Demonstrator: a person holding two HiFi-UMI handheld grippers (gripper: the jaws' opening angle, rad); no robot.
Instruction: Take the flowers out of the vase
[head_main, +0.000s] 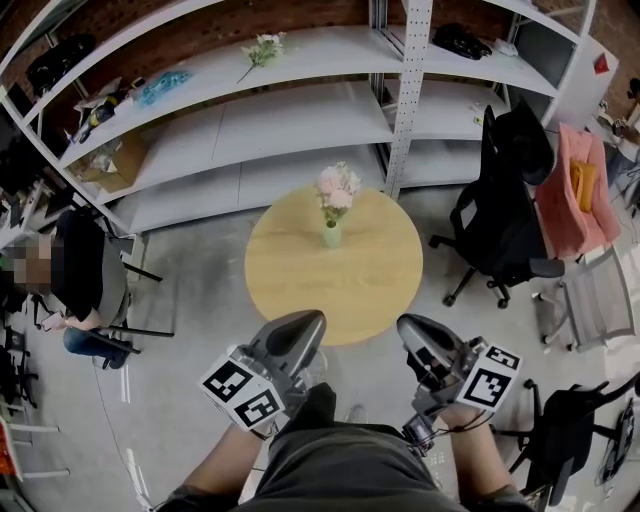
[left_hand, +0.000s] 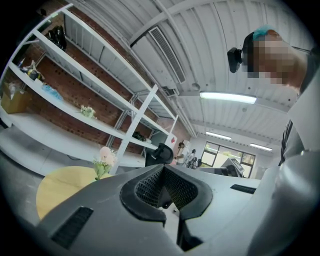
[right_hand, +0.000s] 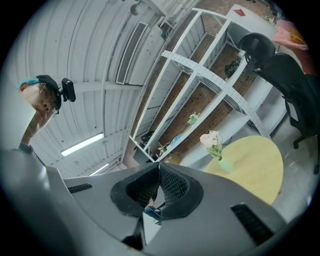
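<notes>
Two tools pressed together, empty: left tool (head_main: 304, 324) & right tool (head_main: 411, 327), by bench (head_main: 290, 285) near edge. Flowers (head_main: 338, 188) in vase (head_main: 331, 237) twd far edge. We reckon light, soft, crushable; pinch stems low, gently.

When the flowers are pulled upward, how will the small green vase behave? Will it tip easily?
The vase looks small and narrow under flowers wider than itself, so it is probably top-heavy and may tip or lift with the stems. It stands free on the smooth table, so it could also slide.
</notes>
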